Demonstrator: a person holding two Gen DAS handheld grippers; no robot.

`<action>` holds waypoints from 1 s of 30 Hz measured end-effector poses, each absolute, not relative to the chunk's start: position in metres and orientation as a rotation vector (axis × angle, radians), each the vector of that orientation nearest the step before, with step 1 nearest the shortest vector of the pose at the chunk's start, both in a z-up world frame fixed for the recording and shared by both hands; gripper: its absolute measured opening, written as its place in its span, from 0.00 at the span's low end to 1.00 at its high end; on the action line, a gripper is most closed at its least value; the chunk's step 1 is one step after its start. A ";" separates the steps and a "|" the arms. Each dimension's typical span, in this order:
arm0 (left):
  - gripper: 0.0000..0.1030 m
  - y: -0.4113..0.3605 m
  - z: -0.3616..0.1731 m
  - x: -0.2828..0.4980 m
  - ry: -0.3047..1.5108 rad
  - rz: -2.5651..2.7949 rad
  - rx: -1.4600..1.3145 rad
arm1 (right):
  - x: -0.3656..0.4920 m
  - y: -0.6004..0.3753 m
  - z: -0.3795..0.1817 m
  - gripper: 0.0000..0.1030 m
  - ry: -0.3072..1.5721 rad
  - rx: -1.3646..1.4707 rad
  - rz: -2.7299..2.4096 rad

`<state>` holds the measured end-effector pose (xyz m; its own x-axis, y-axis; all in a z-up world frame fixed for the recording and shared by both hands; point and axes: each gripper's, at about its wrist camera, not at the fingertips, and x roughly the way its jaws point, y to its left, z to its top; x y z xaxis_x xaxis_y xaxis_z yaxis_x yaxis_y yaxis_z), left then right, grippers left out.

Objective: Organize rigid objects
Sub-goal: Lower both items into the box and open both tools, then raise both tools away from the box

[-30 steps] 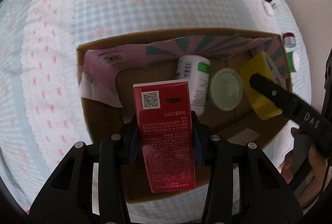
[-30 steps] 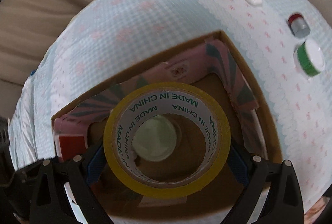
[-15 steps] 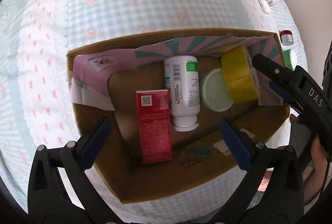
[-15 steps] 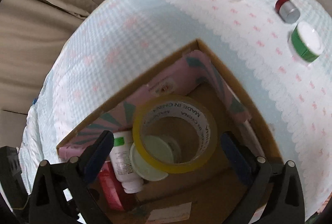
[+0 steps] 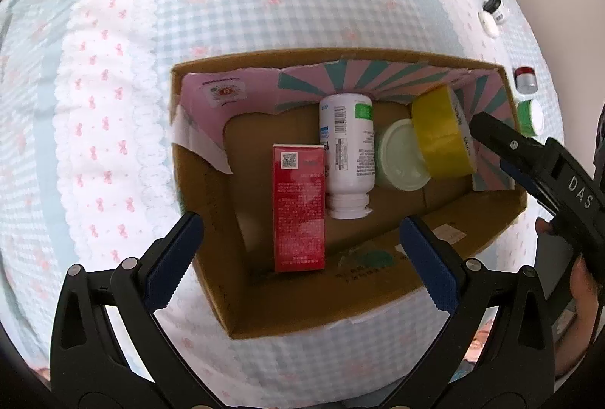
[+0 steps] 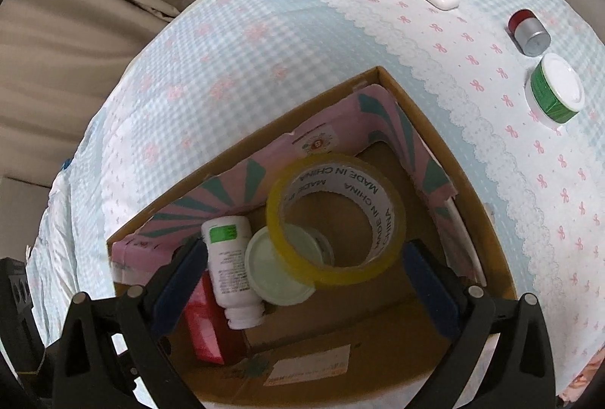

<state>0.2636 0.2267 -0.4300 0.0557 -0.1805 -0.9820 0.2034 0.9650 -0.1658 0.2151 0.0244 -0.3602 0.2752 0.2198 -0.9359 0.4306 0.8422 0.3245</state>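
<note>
Hovering: both grippers hang above the cardboard box (image 5: 211, 216), pointing steeply down.
Left gripper (image 5: 302, 250): jaws spread wide, nothing between the pads; the red carton (image 5: 299, 208) lies flat on the box floor below it, clear of both fingers.
Right gripper (image 6: 302, 280): jaws wide apart, empty; the yellow tape roll (image 6: 336, 216) sits just beyond the fingertips, tilted, leaning on the pale green lid (image 6: 276, 269).
Box contents: 4 items; a white bottle (image 5: 348, 151) lies between carton and lid.
Outside box: on the checked cloth (image 6: 234, 42), 4 small items, among them a green-banded jar (image 6: 556, 87) and a silver jar (image 6: 529, 30), well apart from both grippers.
</note>
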 end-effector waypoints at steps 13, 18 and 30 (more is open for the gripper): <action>1.00 0.243 -0.304 0.209 1.295 -0.257 -0.019 | 0.194 0.032 -0.248 1.00 1.218 0.435 -0.055; 1.00 0.252 -0.243 0.183 1.200 -0.252 -0.025 | 0.177 0.028 -0.182 1.00 1.167 0.339 -0.030; 1.00 0.218 -0.141 0.146 0.990 -0.325 0.018 | 0.136 0.006 -0.057 1.00 0.987 0.193 -0.110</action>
<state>0.1456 0.2184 -0.1407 0.5044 -0.2610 -0.8231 0.2772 0.9517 -0.1319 0.1356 0.0063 -0.0575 0.5477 -0.0048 -0.8367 0.1796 0.9773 0.1119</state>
